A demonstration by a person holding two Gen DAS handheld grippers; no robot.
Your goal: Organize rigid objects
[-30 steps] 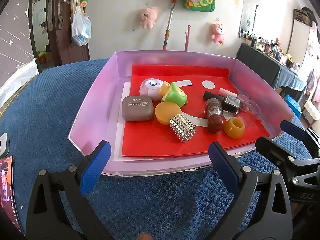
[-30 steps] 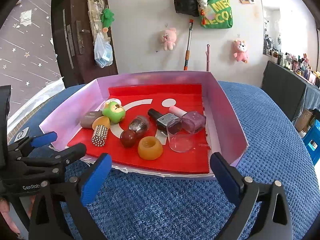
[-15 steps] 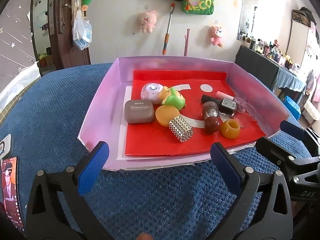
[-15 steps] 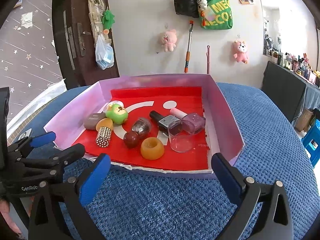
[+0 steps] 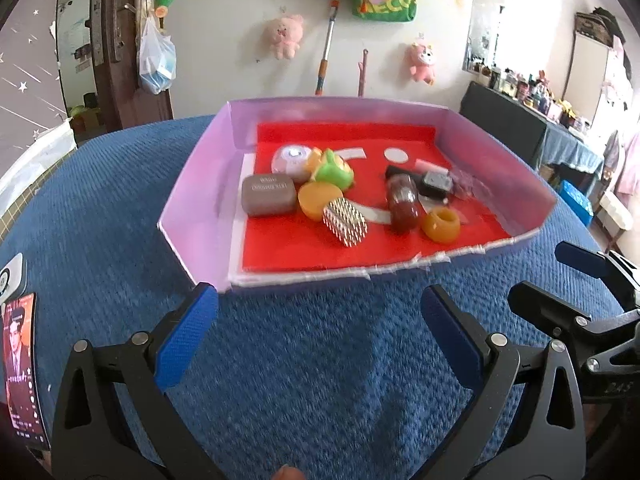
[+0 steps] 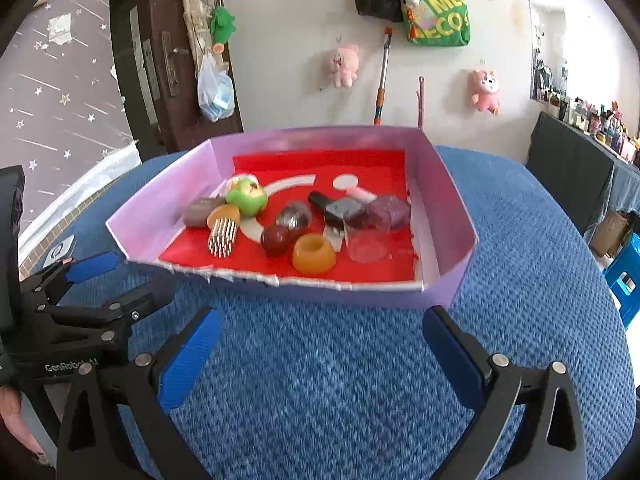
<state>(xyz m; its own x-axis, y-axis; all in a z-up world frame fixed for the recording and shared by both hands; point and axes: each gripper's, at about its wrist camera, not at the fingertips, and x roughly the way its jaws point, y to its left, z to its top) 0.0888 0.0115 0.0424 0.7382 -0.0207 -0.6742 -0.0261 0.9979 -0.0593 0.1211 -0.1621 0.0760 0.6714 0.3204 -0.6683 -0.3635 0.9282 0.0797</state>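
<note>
Both grippers were held low over the blue table [image 6: 540, 240], short of the tray's [image 6: 452, 196] near wall. Left gripper [image 5: 320, 332]: jaws spread wide, nothing between them. Right gripper [image 6: 320, 348]: jaws likewise spread and empty. All objects were found inside the tray, clustered mid-floor: a brown case [image 5: 268, 194] toward the left wall, a studded cylinder [image 5: 345, 226] touching an orange disc [image 5: 318, 200], a green toy [image 5: 332, 170] behind, an amber ring [image 6: 313, 255] nearest the front edge, a clear cup [image 6: 366, 238] against the polish bottles [image 6: 340, 210].

Risks judged: tight packing could let a jaw nudge neighbours; round pieces could roll; the torn, low front wall could be snagged on reaching in; the grippers, close together, could collide.
</note>
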